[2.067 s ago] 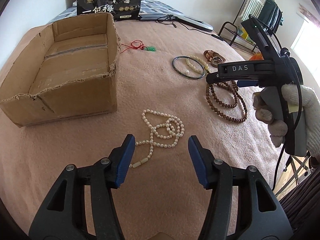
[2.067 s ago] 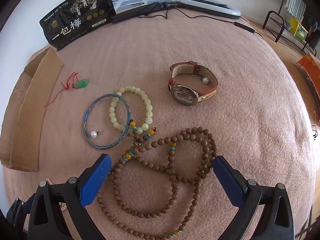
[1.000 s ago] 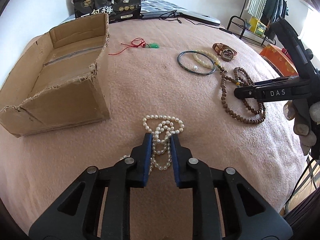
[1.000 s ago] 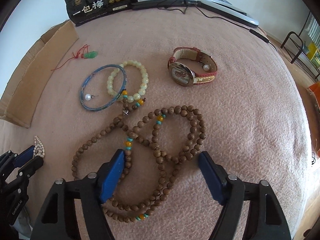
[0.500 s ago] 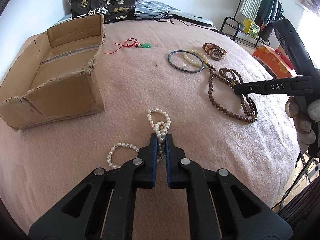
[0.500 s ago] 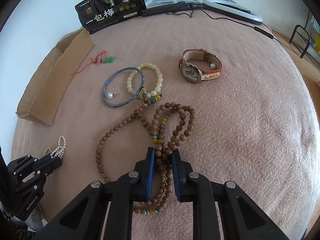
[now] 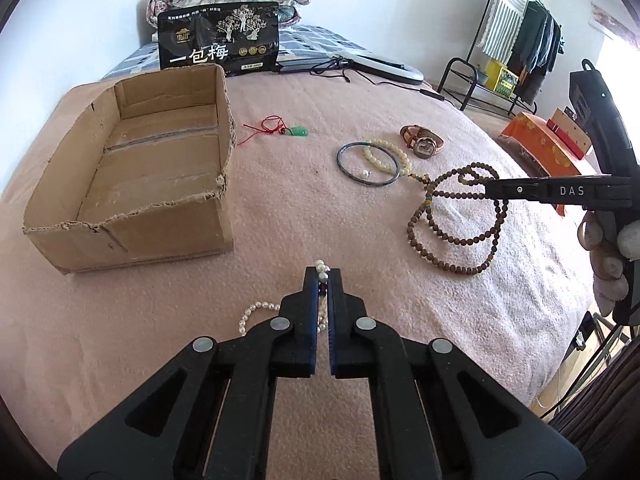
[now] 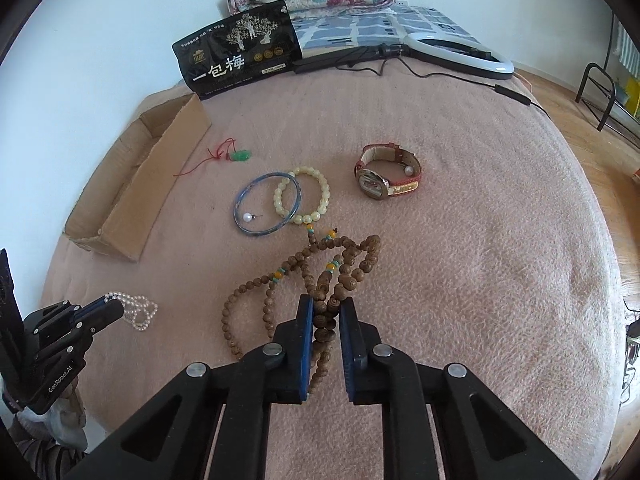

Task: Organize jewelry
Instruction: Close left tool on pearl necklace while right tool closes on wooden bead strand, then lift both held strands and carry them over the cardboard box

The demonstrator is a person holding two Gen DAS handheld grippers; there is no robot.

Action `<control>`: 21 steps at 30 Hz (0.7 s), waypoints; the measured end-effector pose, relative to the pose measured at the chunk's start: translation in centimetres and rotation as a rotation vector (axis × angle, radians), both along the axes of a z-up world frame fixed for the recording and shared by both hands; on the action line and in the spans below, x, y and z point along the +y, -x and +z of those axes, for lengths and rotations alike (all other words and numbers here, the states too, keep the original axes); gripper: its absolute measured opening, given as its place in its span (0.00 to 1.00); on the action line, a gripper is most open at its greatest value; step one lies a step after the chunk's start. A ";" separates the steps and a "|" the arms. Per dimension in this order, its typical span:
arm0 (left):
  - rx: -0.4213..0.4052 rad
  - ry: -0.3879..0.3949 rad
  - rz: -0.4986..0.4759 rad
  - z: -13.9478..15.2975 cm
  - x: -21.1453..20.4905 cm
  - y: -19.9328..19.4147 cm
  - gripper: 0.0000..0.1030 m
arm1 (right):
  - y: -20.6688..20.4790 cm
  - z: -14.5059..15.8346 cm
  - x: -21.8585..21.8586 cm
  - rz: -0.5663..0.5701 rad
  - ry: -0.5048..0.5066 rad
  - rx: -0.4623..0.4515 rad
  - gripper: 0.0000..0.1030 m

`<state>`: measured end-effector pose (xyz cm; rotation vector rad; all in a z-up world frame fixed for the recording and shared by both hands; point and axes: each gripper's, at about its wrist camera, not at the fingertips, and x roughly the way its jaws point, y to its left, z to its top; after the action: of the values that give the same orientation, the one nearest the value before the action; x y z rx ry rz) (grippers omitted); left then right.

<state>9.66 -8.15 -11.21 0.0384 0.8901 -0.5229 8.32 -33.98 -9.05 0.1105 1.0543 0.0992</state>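
**Two necklaces pinched, both partly on the blanket**

Clamped in the left gripper (image 7: 322,280): white pearl necklace (image 8: 138,308), small glossy beads, loop trailing on the pink blanket (image 7: 280,208). Pinched in the right gripper (image 8: 323,312): brown wooden bead necklace (image 8: 316,276) with orange and teal accents, bunched upward. Nearby, cardboard box (image 7: 132,184); beyond, clothes rack (image 7: 516,40).

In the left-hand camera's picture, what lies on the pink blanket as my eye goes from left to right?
cardboard box → green pendant on red cord → blue bangle → watch → brown bead necklace
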 end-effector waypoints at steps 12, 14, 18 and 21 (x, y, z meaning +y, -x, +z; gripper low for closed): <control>-0.036 0.060 0.034 2.8 1.9 0.3 0.01 | 1.2 5.9 1.4 0.048 0.010 -0.123 0.10; -0.047 0.068 0.041 3.4 2.4 0.5 0.01 | 1.4 6.8 1.6 0.055 0.004 -0.140 0.10; -0.068 0.093 0.057 4.9 3.2 0.7 0.01 | 1.7 8.6 2.2 0.074 0.005 -0.178 0.10; -0.095 0.109 0.065 6.3 3.9 0.9 0.01 | 1.7 10.0 2.8 0.092 0.004 -0.205 0.10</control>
<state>8.80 -4.23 -4.87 -0.0643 0.7669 -0.5045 6.58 -31.16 0.97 0.0468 0.8547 0.1881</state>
